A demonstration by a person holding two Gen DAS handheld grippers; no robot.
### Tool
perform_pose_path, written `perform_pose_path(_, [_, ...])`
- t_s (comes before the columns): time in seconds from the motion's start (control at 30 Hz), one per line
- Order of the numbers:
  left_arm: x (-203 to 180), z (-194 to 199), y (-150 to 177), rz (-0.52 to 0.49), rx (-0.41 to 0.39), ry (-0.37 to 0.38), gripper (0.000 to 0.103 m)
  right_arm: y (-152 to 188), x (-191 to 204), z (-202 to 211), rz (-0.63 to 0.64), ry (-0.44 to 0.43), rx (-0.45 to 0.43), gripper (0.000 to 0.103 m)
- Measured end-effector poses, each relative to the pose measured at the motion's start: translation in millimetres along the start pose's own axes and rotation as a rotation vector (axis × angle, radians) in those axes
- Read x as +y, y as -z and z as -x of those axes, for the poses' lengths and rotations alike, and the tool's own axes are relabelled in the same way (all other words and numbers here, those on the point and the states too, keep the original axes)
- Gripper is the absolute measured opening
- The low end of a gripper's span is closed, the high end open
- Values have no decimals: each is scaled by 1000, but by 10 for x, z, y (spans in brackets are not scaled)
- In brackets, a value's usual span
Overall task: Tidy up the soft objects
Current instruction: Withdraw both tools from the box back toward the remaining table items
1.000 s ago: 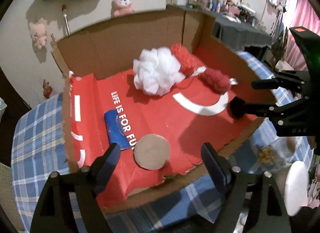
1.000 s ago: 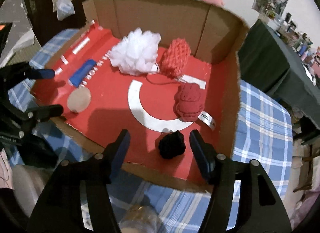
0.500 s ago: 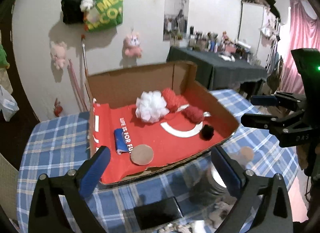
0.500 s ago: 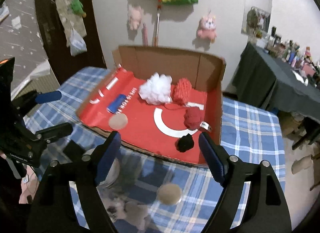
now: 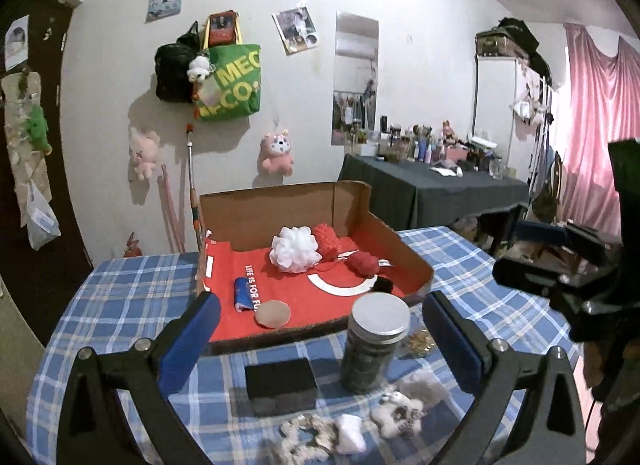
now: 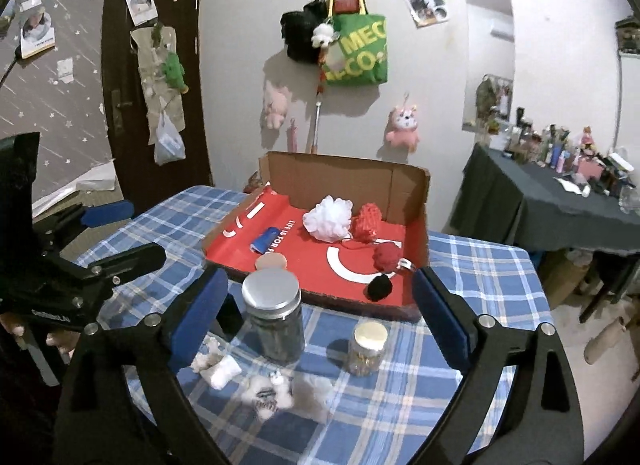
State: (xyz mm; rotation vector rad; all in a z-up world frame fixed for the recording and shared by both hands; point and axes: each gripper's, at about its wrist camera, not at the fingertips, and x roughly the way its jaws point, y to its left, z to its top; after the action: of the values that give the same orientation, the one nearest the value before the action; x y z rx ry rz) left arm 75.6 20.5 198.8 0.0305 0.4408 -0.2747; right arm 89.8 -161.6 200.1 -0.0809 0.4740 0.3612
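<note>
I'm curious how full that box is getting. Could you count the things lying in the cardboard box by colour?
White: 1, the bath pouf
Red: 2, the mesh pouf and the red knitted ball
Black: 1, the pompom
Blue: 1, the folded cloth
Tan: 1, the round pad
Total: 6

White pouf (image 6: 329,218), red puffs (image 6: 369,222), black pompom (image 6: 378,288) lie in the box (image 6: 416,221).
</note>
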Motion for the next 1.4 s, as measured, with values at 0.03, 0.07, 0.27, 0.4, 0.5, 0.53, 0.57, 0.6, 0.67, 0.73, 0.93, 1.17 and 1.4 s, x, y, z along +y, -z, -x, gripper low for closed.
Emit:
perform_pose_path(0.03, [-22,39,39,6,-6,-2,103,58,25,40,1,9,-8,95])
perform_pose_path(0.07, [-42,70,83,13,-8,-5,103,123,48,70,2,18,-15,95])
perform_pose_path(0.27, [-147,181,390,40,-29,-31,103,521,102,158,-35,68,-60,95])
perform_pose_path(0.4, [-183,222,595,53,-41,-53,103,715,119,121,-59,107,-73,95])
perform_pose_path(0.5, [-195,219,738,57,-40,-76,103,861,136,55,-72,118,-65,95])
perform_pose_path(0.53, [-191,200,786,60,-31,-77,103,917,138,19,-77,126,-58,95])
perform_pose_path(0.57, [-187,176,830,63,-18,-75,103,962,135,-5,-78,132,-51,95])
perform_pose_path(0.6, [-176,162,868,66,-10,-75,103,1022,130,-55,-84,139,-39,95])
perform_pose_path(0.67, [-162,118,954,72,5,-78,103,1107,118,-106,-97,140,-21,95])
perform_pose_path(0.73, [-138,58,1040,78,24,-85,103,1203,93,-187,-113,141,4,95])
perform_pose_path(0.93, [-96,-124,1257,89,89,-105,103,1394,13,-331,-158,137,64,95])
perform_pose_path(1.17, [5,-254,1392,104,140,-124,103,1465,2,-440,-162,128,103,95])
perform_pose_path(1.4, [152,-376,1445,116,177,-149,103,1484,-55,-618,-181,103,144,95])
